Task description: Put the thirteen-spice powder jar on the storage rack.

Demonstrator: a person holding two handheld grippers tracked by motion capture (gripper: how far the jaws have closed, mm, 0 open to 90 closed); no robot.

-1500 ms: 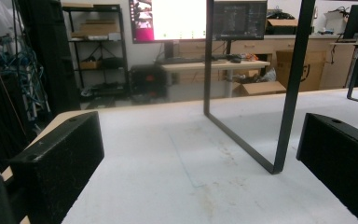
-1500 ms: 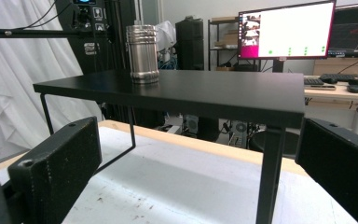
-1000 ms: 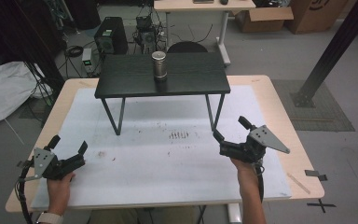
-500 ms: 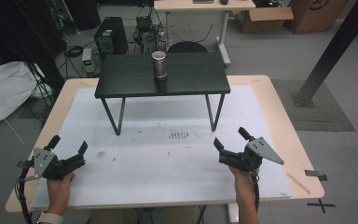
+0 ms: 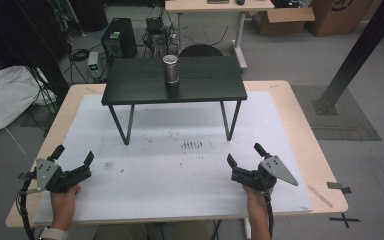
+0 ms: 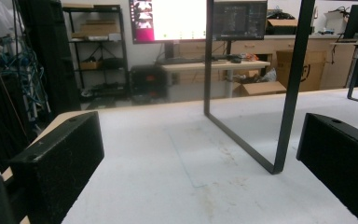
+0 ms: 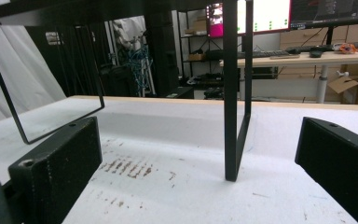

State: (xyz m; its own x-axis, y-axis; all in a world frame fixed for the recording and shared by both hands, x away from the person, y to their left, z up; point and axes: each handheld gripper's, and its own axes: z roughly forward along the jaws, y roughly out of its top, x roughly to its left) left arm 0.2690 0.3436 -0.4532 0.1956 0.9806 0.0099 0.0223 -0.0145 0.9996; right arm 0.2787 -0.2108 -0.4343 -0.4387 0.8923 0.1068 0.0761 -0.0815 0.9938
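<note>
Resting low at the near edge of the white mat [image 5: 180, 170], left gripper [image 5: 72, 162] and right gripper [image 5: 242, 156] both have jaws apart, holding nothing, likely a ready stance; beyond, a metal cup [image 5: 170, 71] stands upright on the black stand [image 5: 130, 85], contents hidden

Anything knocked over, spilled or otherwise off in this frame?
Nothing stands out. The metal cup stands upright on the black stand. The white mat carries only a patch of old scuff marks. Both tools, left and right, are open and empty.
</note>
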